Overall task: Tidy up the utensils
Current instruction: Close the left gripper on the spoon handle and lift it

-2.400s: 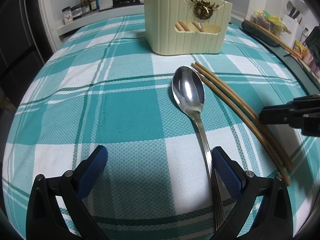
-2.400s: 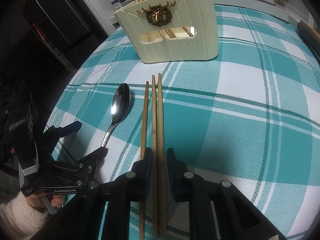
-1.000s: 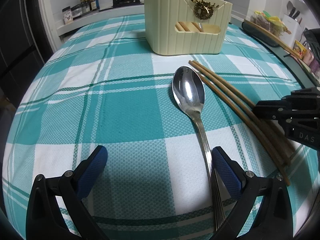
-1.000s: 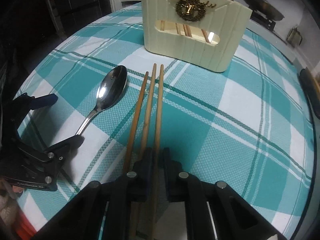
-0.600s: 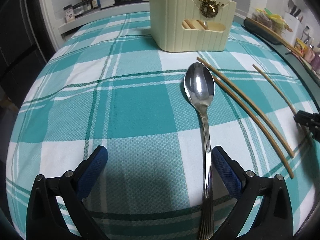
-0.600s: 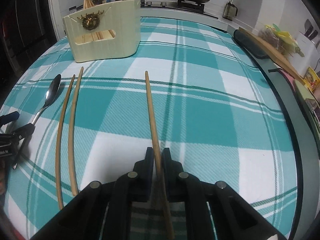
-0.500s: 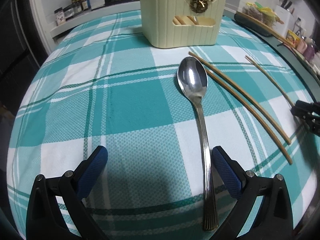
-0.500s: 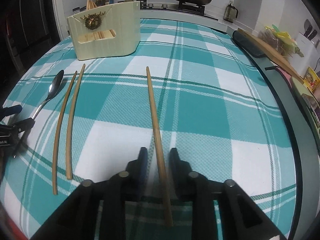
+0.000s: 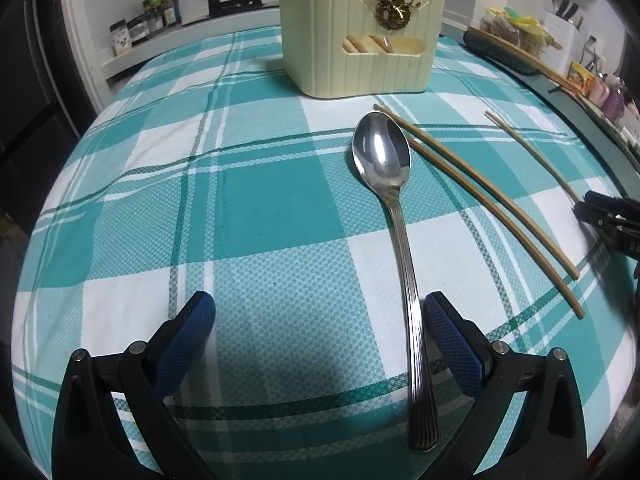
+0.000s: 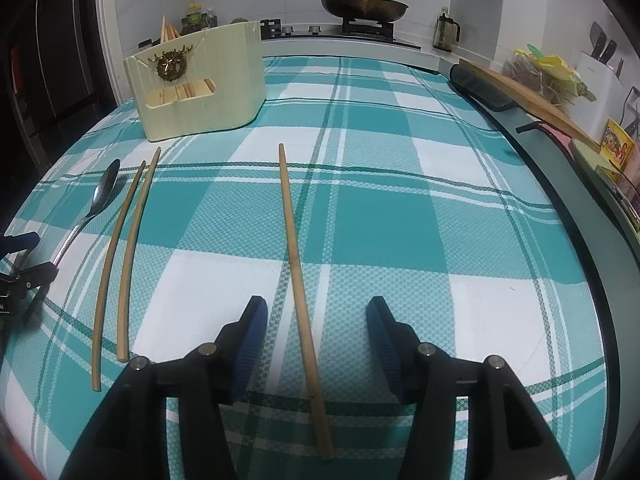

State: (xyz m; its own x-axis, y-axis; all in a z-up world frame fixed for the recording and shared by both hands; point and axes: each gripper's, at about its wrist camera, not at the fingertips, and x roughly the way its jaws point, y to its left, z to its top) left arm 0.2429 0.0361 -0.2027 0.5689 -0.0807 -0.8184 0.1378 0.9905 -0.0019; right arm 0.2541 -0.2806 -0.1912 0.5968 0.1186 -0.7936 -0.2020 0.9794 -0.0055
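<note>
Worktop (image 10: 400, 208) w/ teal-and-white plaid cloth fills both views. Cream ribbed utensil holder (image 10: 200, 92) stands upright at far side, gold crest on its front, chopsticks inside seen thru the slot & poking out the top. Right tool (image 10: 316, 324): jaws apart, have just been opening; single chopstick (image 10: 298, 260) lies flat on cloth betw. the blue pads, touching neither, tip pointing toward far edge. Left tool (image 9: 318, 340): jaws wide apart, holding nothing; handle of steel spoon (image 9: 400, 220) runs just inside its right-hand pad (image 9: 452, 344), contact w/ pad can't be told. Spoon lies flat, bowl up, bowl end toward holder but apart from it. Pair of chopsticks (image 9: 480, 200) lies side by side on cloth, just right of spoon in left view, far tips near spoon bowl; betw. spoon & the single chopstick, well apart from the latter. In left view the right tool's black tip shows at right edge; in right view the left tool sits at left edge by spoon handle. Background: lidded pan (image 10: 362, 4) on a stove, bottles along the wall.
</note>
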